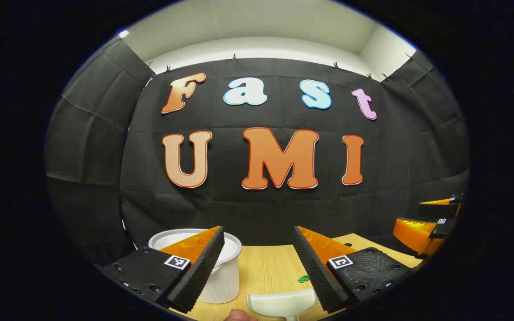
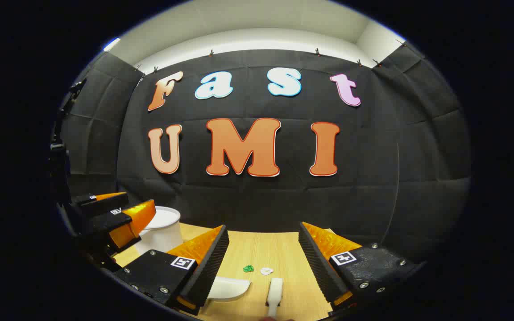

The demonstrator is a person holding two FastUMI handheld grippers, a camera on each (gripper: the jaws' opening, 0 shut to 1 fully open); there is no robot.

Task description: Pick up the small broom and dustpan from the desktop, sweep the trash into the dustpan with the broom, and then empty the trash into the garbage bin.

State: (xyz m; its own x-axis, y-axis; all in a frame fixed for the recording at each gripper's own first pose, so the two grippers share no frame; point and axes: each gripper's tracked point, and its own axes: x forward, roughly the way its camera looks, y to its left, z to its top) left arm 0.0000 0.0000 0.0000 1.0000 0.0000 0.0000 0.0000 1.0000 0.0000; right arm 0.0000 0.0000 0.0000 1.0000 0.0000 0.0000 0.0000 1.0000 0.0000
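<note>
White dustpan [image 2: 228, 287] and small broom [image 2: 275, 292] lie on the counter [image 2: 261, 249], green scrap [image 2: 248, 268] and white scrap [image 2: 266, 270] just beyond. White garbage bin [image 1: 221, 267] stands left, its inside not visible. Left gripper [image 1: 259, 267] and right gripper [image 2: 263, 272]: jaws wide apart, holding nothing.

In the right gripper view, the garbage bin [image 2: 161, 232] stands on the counter [image 2: 283, 249] at lower left; dustpan [image 2: 228, 287], broom [image 2: 275, 292] and two trash scraps [image 2: 257, 269] lie lower centre.
</note>
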